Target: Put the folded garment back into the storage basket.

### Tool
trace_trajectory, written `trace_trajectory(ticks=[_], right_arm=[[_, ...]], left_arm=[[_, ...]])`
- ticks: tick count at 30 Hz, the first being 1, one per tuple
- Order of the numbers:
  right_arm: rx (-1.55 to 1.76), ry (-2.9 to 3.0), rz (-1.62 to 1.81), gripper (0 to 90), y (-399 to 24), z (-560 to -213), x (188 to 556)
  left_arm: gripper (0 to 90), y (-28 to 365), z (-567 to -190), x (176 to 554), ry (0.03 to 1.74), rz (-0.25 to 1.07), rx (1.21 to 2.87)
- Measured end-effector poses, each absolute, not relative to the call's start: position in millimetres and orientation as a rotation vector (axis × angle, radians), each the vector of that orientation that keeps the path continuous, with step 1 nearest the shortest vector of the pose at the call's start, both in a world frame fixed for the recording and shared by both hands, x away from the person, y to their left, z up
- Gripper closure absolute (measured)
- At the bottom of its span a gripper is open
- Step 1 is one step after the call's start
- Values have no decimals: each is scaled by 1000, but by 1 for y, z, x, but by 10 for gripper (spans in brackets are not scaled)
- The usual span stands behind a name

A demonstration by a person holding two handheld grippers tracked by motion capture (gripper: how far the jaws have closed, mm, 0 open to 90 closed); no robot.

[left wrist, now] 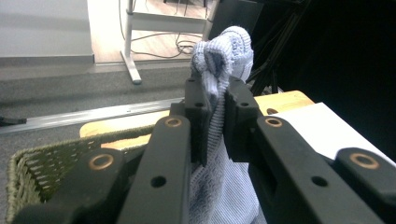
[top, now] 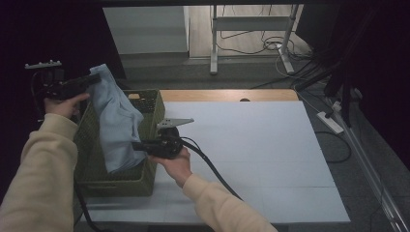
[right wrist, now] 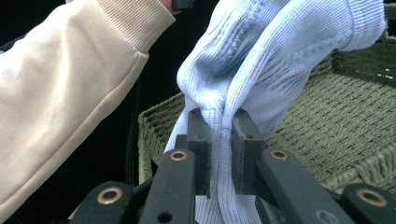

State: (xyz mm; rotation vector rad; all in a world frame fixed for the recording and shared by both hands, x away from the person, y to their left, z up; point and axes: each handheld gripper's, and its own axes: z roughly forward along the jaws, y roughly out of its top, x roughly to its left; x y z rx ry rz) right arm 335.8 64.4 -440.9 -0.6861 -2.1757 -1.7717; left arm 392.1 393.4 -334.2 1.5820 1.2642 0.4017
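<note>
While both grippers, left (top: 93, 79) and right (top: 138, 145), pinch pale-blue knit garment (top: 116, 121) over basket (top: 150, 104); soft, light, limp; grip bunched edges.

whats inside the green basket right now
The lower part of the light blue garment hangs into the green basket, held by both tongs. The cloth covers the basket's floor, so anything beneath is hidden.

Grey floor (top: 159, 72), white metal stand (top: 251, 24), tangled cables (top: 270, 46), dark surroundings.
</note>
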Motion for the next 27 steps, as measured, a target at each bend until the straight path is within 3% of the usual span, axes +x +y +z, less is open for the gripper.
trace_trajectory(ticks=[27], right_arm=[[-667,-2267,-1692,792,95,-455,331]], left_arm=[[807,421,-358,385,1355,389,1574]])
